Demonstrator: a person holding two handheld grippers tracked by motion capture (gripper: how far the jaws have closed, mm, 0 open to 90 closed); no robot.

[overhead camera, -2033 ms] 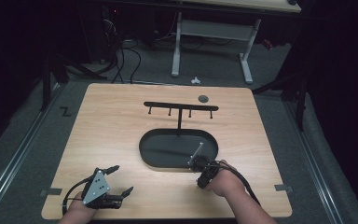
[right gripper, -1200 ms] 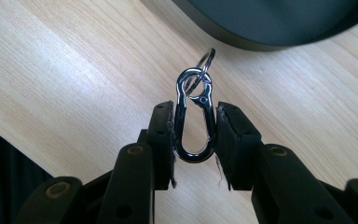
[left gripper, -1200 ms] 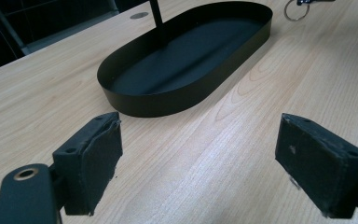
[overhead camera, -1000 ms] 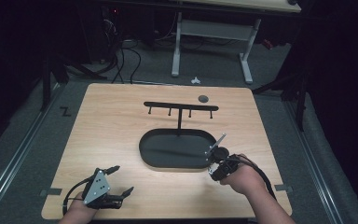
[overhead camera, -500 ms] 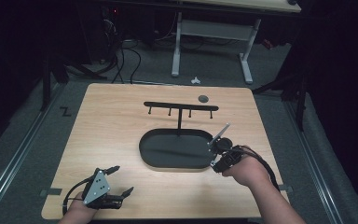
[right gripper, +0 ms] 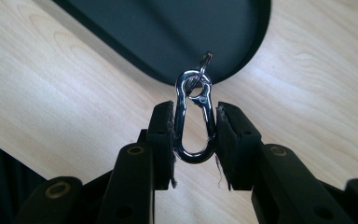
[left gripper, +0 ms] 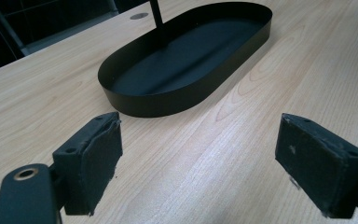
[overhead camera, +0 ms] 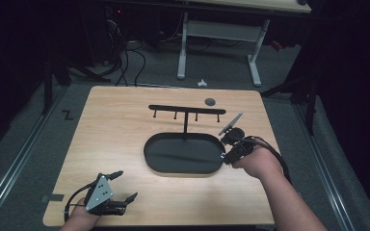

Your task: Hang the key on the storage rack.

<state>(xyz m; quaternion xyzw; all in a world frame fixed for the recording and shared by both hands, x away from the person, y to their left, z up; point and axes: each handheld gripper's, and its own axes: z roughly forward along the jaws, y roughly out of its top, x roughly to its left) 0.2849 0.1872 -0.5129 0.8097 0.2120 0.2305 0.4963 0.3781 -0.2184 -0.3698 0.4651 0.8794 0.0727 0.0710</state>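
My right gripper (right gripper: 195, 135) is shut on a shiny metal carabiner (right gripper: 195, 116) with a small key ring at its top end. Its pads pinch the clip's two long sides. In the high view my right gripper (overhead camera: 229, 147) hovers just off the right end of a black oval tray (overhead camera: 183, 156). A black post rises from the tray and carries a crossbar with several hooks (overhead camera: 187, 112). My left gripper (overhead camera: 125, 185) rests open near the table's front left edge. Nothing lies between its pads (left gripper: 98, 154), which face the tray (left gripper: 135, 100).
A small grey disc (overhead camera: 210, 101) lies on the wooden table (overhead camera: 120, 125) behind the hook bar. A white table frame (overhead camera: 219, 29) and cables stand on the floor beyond the far edge.
My right gripper has risen and moved from over the tray's right end to just outside its rim, taking the carabiner with it. The left gripper has stayed put.
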